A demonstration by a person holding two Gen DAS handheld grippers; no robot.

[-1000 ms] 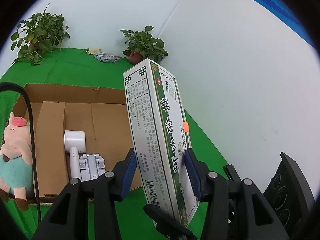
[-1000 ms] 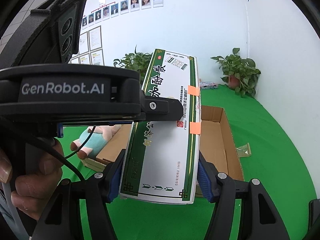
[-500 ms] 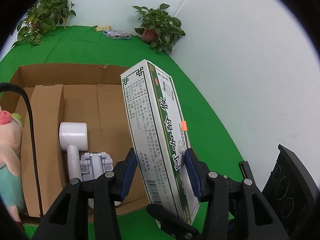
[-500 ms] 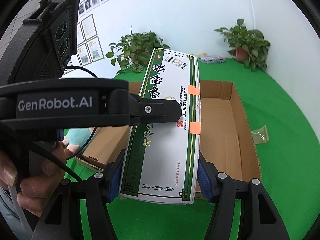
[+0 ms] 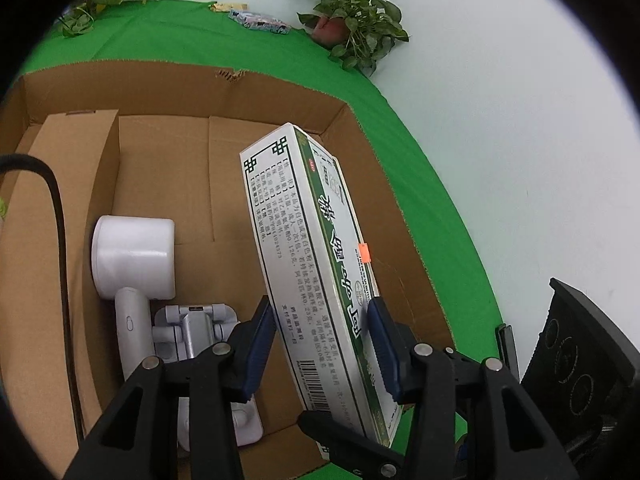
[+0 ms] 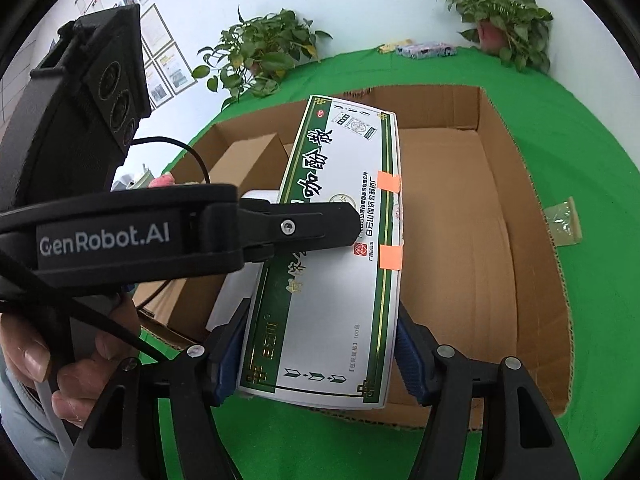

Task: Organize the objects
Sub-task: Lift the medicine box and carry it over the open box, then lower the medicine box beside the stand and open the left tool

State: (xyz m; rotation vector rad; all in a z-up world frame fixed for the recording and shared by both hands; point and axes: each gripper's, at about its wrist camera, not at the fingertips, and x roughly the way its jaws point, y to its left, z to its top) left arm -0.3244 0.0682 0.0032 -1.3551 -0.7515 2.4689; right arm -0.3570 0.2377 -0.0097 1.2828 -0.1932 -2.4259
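- Green cloth covers the tabletop in the left wrist view, with white wall beyond from 12 to 4 o'clock and a potted plant at 1 o'clock.
- An open cardboard box fills the left and middle of that view; a white handheld appliance with a grey folding stand just beside it lies on the box floor at 8 o'clock.
- The left gripper has its blue pads on the two broad faces of a green-and-white medicine carton; its jaws are closing, narrowly set, with the carton pressed between them.
- The carton stands on edge, tilted, reaching from 6 o'clock toward the centre, above the right part of the box floor; whether it touches the floor cannot be told.
- A black cable curves down at 9 o'clock.
- Right wrist view: the same green cloth surrounds the cardboard box, with plants at 11 and 1 o'clock and framed papers on the wall at 10 o'clock.
- The right gripper clamps the carton across its two long edges, jaws about half spread.
- A black finger of the left gripper crosses the carton's printed face from 9 o'clock.
- A hand grips the handle at 8 o'clock.
- A small clear packet lies on the cloth at 3 o'clock, outside the box.
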